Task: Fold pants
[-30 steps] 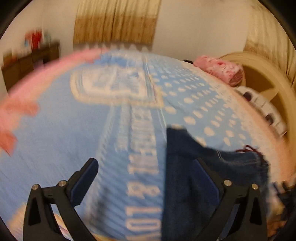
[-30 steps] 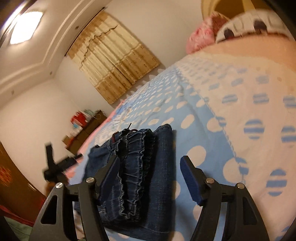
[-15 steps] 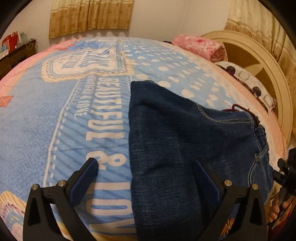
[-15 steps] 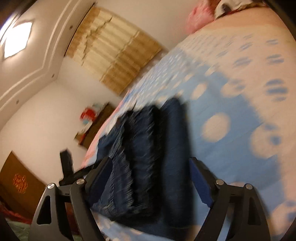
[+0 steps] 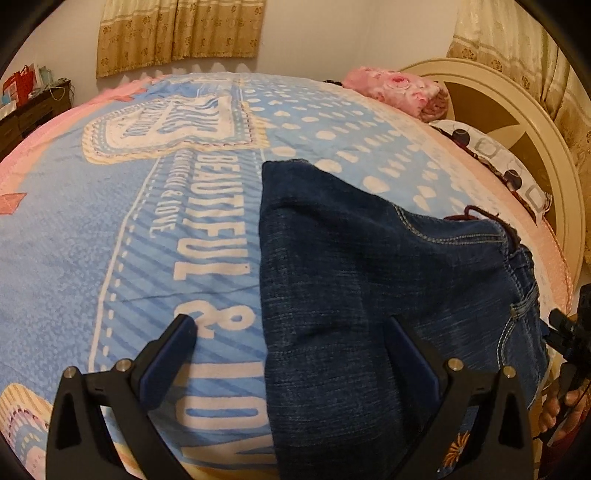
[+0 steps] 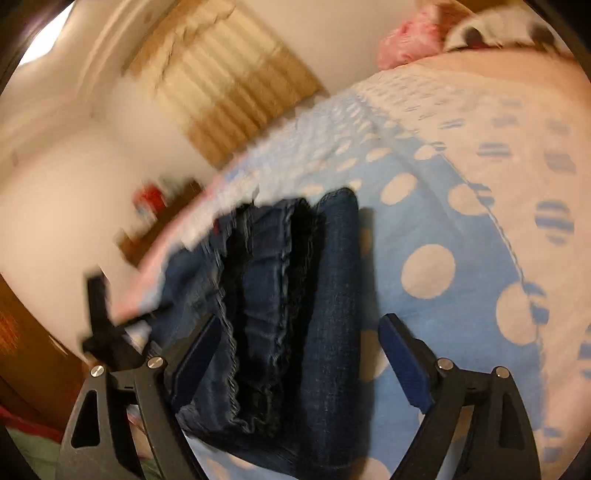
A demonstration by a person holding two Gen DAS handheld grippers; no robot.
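Note:
Dark blue jeans point(image 5: 369, 295) lie folded into a thick stack on the blue printed bedspread point(image 5: 110, 221), near the bed's front edge. My left gripper point(image 5: 288, 325) is open above the stack's left edge, its right finger over the denim and its left finger over the bedspread. In the right wrist view the layered end of the jeans point(image 6: 295, 295) faces me. My right gripper point(image 6: 301, 321) is opening, with the stack's end between its fingers and neither pad pressing on it. Each gripper shows at the edge of the other's view.
A pink floral blanket point(image 5: 395, 88) and a spotted pillow point(image 5: 498, 158) lie by the cream headboard point(image 5: 517, 110). A dark dresser point(image 5: 33, 107) stands at the far left wall. Tan curtains point(image 5: 177, 33) hang behind the bed.
My right gripper's jaws have spread wider around the end of the jeans. The left gripper dropped and tipped down toward the jeans, then held still.

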